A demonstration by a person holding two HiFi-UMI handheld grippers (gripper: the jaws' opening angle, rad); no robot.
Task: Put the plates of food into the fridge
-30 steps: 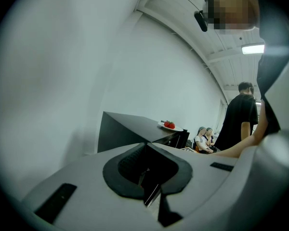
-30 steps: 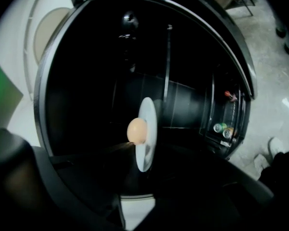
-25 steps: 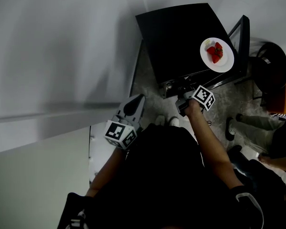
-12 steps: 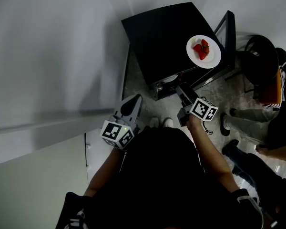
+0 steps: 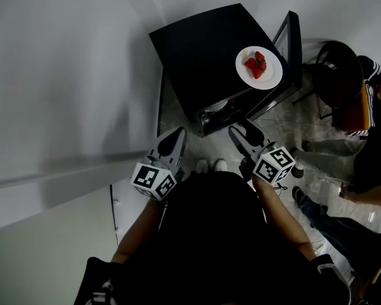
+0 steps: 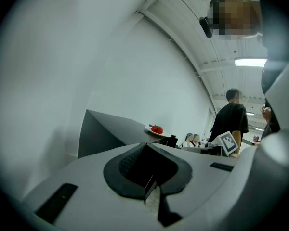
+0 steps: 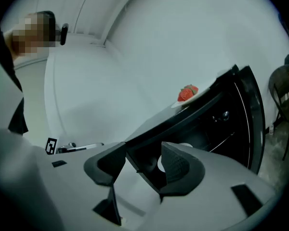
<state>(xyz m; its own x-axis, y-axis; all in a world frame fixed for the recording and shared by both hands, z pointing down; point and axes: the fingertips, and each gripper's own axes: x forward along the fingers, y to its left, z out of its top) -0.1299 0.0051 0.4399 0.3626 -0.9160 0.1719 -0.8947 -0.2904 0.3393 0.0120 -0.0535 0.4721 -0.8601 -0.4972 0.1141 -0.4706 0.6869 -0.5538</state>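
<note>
I am looking down on a small black fridge (image 5: 203, 49) that is standing against the pale wall, with its door (image 5: 291, 40) swinging open to the right. A white plate (image 5: 259, 68) is sitting on the fridge's top, near the right-hand edge beside the door, and it is carrying a few red strawberries (image 5: 254, 63). Inside the open cabinet something pale and round (image 5: 214, 105) is showing on a shelf, but I cannot tell what it is. I am holding the left gripper (image 5: 176, 134) low in front of the fridge's near left corner, well apart from the plate. In the left gripper view its jaws are lying pressed together with nothing between them, and the plate of strawberries is showing beyond them on the grey-looking top. I am keeping the right gripper (image 5: 239, 132) just in front of the open cabinet, below the plate and not touching it. In the right gripper view its jaws are standing apart and gripping nothing; the front edge of the fridge top is only showing through the gap behind them, and the plate is sitting higher up on that top. My own light shoes (image 5: 209, 165) are standing on the speckled floor (image 5: 178, 116) between the two grippers. To the right, a dark chair (image 5: 343, 75) is standing beside the door, and other people's legs (image 5: 324, 151) are reaching in near it.
</note>
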